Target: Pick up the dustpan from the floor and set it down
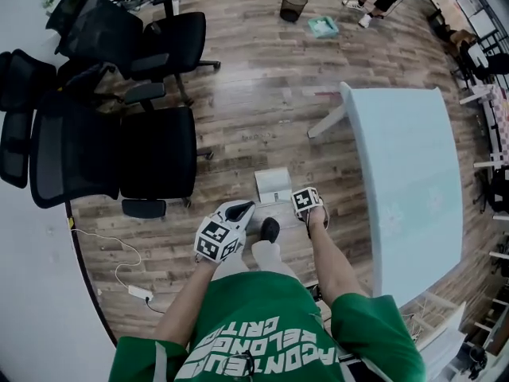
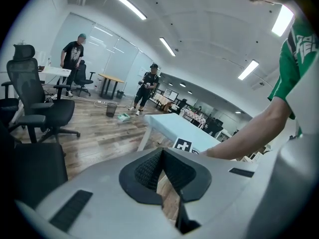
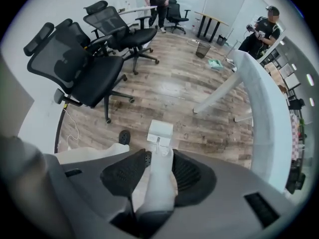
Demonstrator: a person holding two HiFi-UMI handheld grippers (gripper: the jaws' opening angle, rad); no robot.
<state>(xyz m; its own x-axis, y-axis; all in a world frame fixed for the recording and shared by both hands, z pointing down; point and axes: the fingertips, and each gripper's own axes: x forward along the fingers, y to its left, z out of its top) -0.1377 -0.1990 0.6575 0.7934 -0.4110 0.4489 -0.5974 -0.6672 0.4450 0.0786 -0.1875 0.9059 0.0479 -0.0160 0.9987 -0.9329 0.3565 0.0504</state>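
A white dustpan [image 1: 273, 185] lies on the wood floor just ahead of my feet, its long white handle [image 3: 159, 180] standing up from it. The pan [image 3: 160, 131] shows below in the right gripper view. My right gripper [image 1: 308, 205] points straight down over it. Its jaws [image 3: 159, 164] are shut on the handle, which fills the gap between the black pads. My left gripper [image 1: 237, 212] hangs beside it to the left, above the floor, apart from the dustpan. Its pads [image 2: 149, 171] meet with nothing between them.
Black office chairs [image 1: 151, 153] crowd the floor to the left. A pale table [image 1: 406, 173] stands to the right. My dark shoe [image 1: 270, 229] is just behind the dustpan. A power strip with a cable [image 1: 140, 292] lies by the left wall. A waste bin [image 1: 293, 5] and people stand far off.
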